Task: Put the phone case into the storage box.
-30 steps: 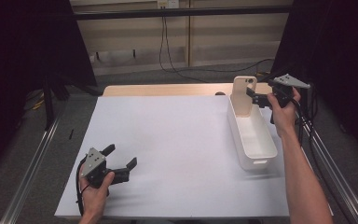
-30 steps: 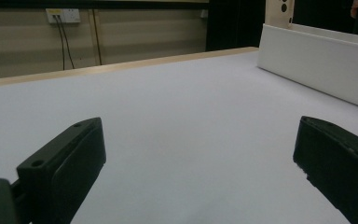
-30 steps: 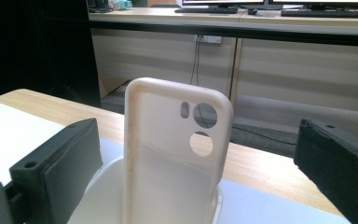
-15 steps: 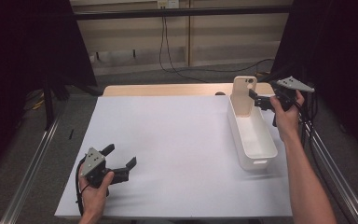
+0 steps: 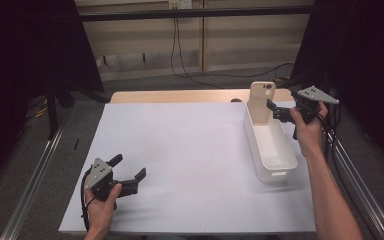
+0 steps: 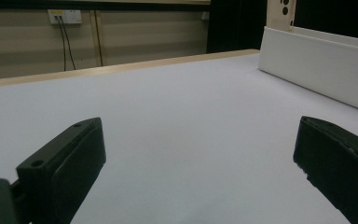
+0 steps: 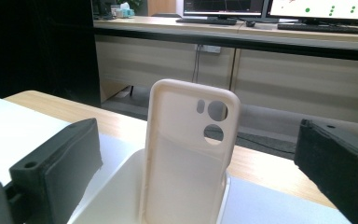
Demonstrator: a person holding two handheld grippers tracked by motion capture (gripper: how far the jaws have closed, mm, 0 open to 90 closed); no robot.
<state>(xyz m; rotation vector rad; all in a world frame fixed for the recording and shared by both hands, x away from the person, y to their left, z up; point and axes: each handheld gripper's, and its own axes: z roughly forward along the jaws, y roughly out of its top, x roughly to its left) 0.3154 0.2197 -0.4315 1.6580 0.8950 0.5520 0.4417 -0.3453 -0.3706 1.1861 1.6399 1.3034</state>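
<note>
While the phone case point(image 5: 260, 101) is standing in the tub point(image 5: 272, 155), the right hand-held gripper point(image 5: 275, 111) is easing back, jaws open; the left hand-held gripper point(image 5: 128, 173) is resting open on the bench point(image 5: 190, 150).

One phone case point(image 5: 259, 101), one white bin point(image 5: 271, 150) — two tools.

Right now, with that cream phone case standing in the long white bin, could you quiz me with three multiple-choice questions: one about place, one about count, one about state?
1. Where does the cream rubbery phone case stand?
A. bin's far end
B. bin's near end
C. on the paper

2. How many cut-outs does its top show?
A. one
B. three
C. five

3. The right gripper is:
A. shut on the case
B. open
C. lying down

Answers: 1 A, upright against the long white plastic bin's far wall; 2 B, two round, one small slot; 3 B, jaws spread wide.
</note>
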